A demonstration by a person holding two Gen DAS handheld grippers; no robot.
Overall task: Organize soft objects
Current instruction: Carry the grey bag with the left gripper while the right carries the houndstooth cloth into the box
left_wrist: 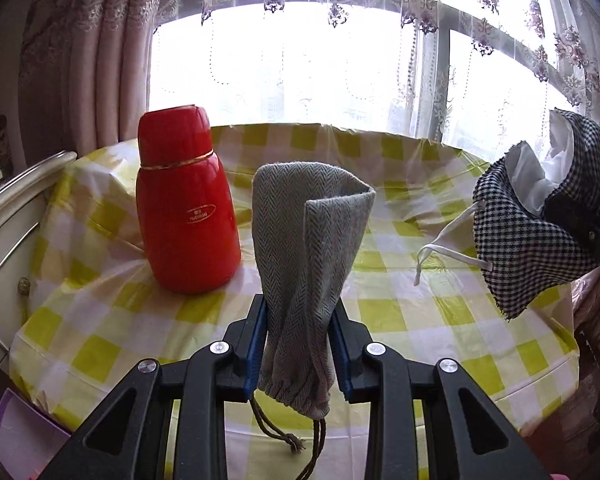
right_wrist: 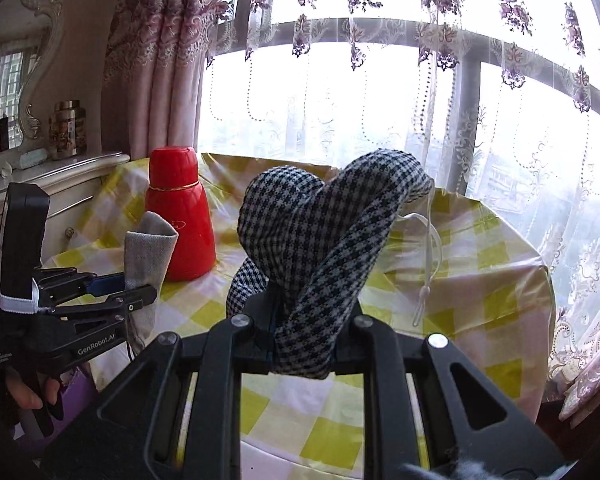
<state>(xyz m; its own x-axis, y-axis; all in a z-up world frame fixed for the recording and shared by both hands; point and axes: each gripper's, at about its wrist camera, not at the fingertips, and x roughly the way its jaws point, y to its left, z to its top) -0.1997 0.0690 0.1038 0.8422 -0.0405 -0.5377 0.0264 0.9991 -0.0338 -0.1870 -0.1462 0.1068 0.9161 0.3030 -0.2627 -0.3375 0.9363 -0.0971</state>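
My left gripper [left_wrist: 300, 320] is shut on a grey herringbone drawstring pouch [left_wrist: 308, 240], which stands up between the blue pads with its cord hanging below. It is held above the yellow-checked table [left_wrist: 420, 320]. My right gripper [right_wrist: 312, 320] is shut on a black-and-white houndstooth pouch [right_wrist: 332, 232] that flops over its fingers, a white drawstring [right_wrist: 428, 272] dangling on the right. In the left wrist view that houndstooth pouch [left_wrist: 540, 248] hangs at the far right, showing its white lining. The right wrist view shows the left gripper [right_wrist: 128, 284] and the grey pouch [right_wrist: 146, 252] at the left.
A red flask [left_wrist: 184, 216] stands upright on the table's left side, just beyond the grey pouch. A white dresser [right_wrist: 60, 184] with jars adjoins the table on the left. Curtains and a window lie behind. A purple object [left_wrist: 20, 432] sits low at the left.
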